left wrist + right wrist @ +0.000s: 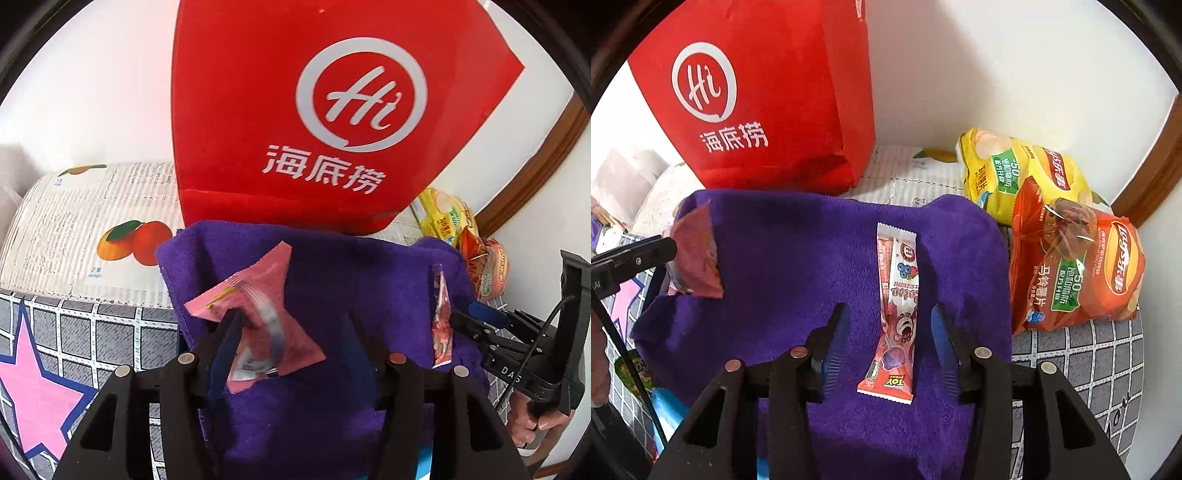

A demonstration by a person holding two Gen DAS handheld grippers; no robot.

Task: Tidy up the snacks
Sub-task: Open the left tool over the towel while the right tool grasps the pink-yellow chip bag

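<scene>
A purple towel (332, 266) (794, 251) is spread over the surface. A pink snack packet (258, 314) stands tilted on it between the fingers of my left gripper (291, 328). It leans on the left finger (231, 332), clear of the other, so the jaws are open. From the right wrist view the same packet (696, 254) shows at the left gripper's tip (646, 251). A long strawberry-print stick packet (895, 306) (441, 321) lies flat on the towel between the open fingers of my right gripper (888, 332) (480, 321), touching neither.
A tall red paper bag (295, 110) (768, 110) stands behind the towel against the white wall. A yellow chip bag (1015, 173) and an orange chip bag (1078, 269) lie at the right. A fruit-print cloth (92, 221) and a checked cover (1082, 354) lie underneath.
</scene>
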